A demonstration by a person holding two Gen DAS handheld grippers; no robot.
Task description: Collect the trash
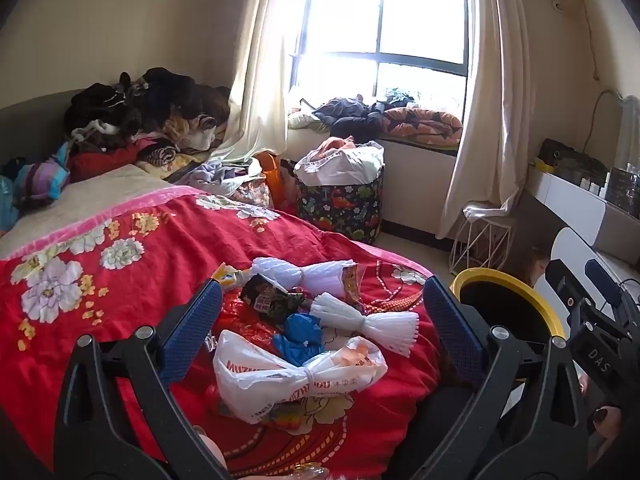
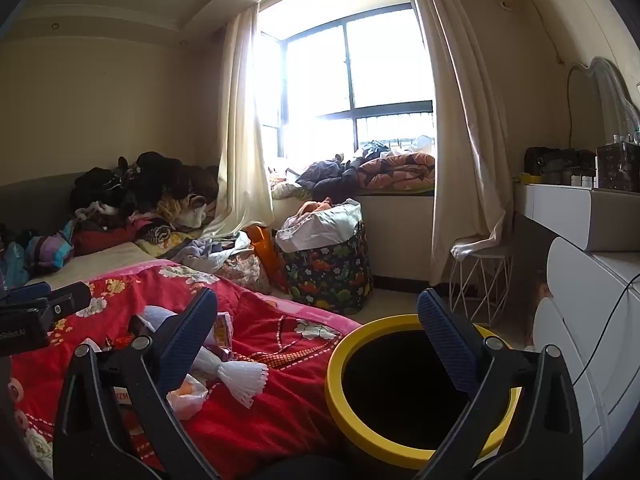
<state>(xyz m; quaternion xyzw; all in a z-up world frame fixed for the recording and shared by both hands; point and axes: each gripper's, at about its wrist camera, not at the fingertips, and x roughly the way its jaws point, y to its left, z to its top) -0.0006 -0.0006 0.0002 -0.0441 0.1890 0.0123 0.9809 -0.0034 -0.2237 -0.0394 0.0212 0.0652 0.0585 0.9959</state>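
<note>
- Nearest the left wrist camera, the left gripper (image 1: 322, 312) stands with its jaws spread wide and nothing between the pads; it tilts down over the trash heap on the red quilt (image 1: 120, 280).
- Just ahead of it lies the tied white plastic bag (image 1: 296, 376), its long axis running crosswise to the fingers, knot in the middle.
- Beyond the bag sit a blue crumpled piece (image 1: 300, 332), a white foam net (image 1: 368, 320), a dark wrapper (image 1: 272, 300) and a second foam net (image 1: 296, 272), all clustered near the quilt's foot-end corner.
- Right of that corner, off the bed, stands the yellow-rimmed bin (image 2: 344, 360); the right gripper (image 2: 316, 332), also fully open and empty, hangs almost over its mouth.
- My judgement: the left hand is nearer the trash, the right nearer the bin.
- Only the left view shows the whole heap; the right view shows the bin's full dark opening, while its own finger hides most of the trash.
</note>
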